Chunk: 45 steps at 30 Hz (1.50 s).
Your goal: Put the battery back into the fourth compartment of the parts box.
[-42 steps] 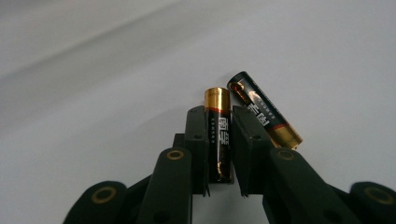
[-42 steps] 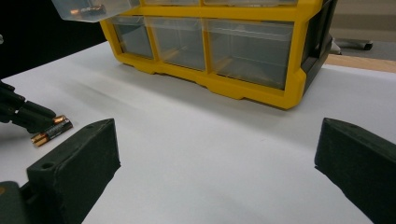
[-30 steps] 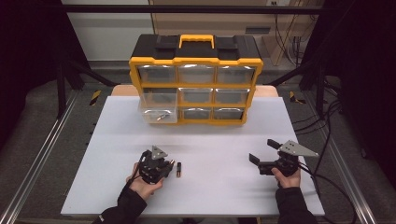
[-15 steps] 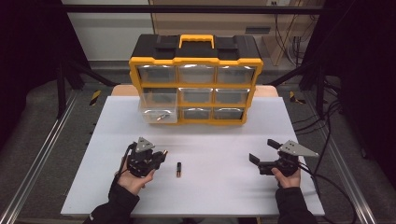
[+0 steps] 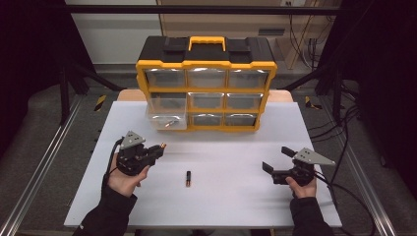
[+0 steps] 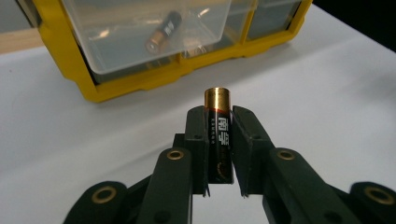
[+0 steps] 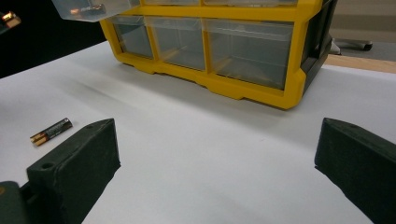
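My left gripper [image 5: 156, 150] is shut on a black-and-gold battery [image 5: 161, 146] and holds it above the white table [image 5: 221, 147], pointing at the yellow organizer [image 5: 206, 83]. In the left gripper view the battery [image 6: 219, 135] stands upright between the pads, gold end up, facing the pulled-out clear drawer [image 6: 149, 32], which holds another battery [image 6: 163, 31]. A second loose battery [image 5: 188, 178] lies on the table between the hands. My right gripper [image 5: 277, 159] rests open at the right, nothing between its jaws.
The organizer has several clear drawers; the lower-left drawer [image 5: 166, 120] sticks out toward me. The right gripper view shows the loose battery [image 7: 51, 131] at its left and the organizer's front [image 7: 210, 51] ahead. Cables trail off the table's right side.
My left gripper has risen with the battery and shifted left and toward the organizer. The loose battery and the right gripper have stayed put.
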Each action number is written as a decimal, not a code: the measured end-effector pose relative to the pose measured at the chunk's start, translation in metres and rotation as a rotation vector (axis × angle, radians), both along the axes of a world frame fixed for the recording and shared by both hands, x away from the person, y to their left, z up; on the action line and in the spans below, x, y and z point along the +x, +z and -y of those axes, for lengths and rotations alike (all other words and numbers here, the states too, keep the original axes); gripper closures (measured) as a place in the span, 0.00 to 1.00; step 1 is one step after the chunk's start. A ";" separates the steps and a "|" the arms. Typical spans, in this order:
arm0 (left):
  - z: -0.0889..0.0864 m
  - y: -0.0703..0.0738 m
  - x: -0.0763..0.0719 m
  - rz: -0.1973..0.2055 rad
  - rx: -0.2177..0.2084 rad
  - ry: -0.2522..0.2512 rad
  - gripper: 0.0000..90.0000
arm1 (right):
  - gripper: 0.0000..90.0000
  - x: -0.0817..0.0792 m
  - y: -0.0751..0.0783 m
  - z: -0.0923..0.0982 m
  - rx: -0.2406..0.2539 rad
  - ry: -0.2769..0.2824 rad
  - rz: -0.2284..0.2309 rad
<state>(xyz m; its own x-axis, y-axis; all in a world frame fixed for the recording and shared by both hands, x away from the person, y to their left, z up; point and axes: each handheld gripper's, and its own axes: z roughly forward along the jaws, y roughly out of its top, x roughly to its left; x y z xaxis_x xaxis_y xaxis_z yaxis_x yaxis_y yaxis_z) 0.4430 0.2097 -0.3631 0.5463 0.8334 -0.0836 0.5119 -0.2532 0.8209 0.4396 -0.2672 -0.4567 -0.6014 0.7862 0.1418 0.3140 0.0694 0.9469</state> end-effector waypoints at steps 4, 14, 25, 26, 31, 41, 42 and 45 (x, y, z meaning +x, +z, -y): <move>-0.003 0.012 0.002 0.023 -0.020 -0.001 0.85 | 0.00 0.000 0.000 0.000 0.002 -0.001 -0.001; 0.000 0.041 0.009 0.077 -0.053 -0.007 0.85 | 0.00 0.000 0.000 0.000 0.001 -0.002 0.000; 0.002 0.066 0.020 0.117 -0.085 -0.005 0.85 | 0.00 0.000 0.000 0.000 0.001 -0.003 -0.001; 0.002 0.066 0.020 0.117 -0.085 -0.005 0.85 | 0.00 0.000 0.000 0.000 0.001 -0.003 -0.001; 0.003 0.075 0.027 0.129 -0.081 0.004 0.85 | 0.00 0.000 0.000 0.000 -0.001 -0.004 0.000; 0.003 0.088 0.055 0.127 -0.054 0.047 0.85 | 0.00 0.000 0.000 0.000 -0.002 -0.004 0.001; 0.003 0.088 0.059 0.127 -0.049 0.049 0.85 | 0.00 0.000 0.000 0.000 -0.001 -0.004 0.001; 0.004 0.087 0.068 0.125 -0.036 0.059 0.85 | 0.00 0.000 0.000 0.000 0.000 -0.004 0.000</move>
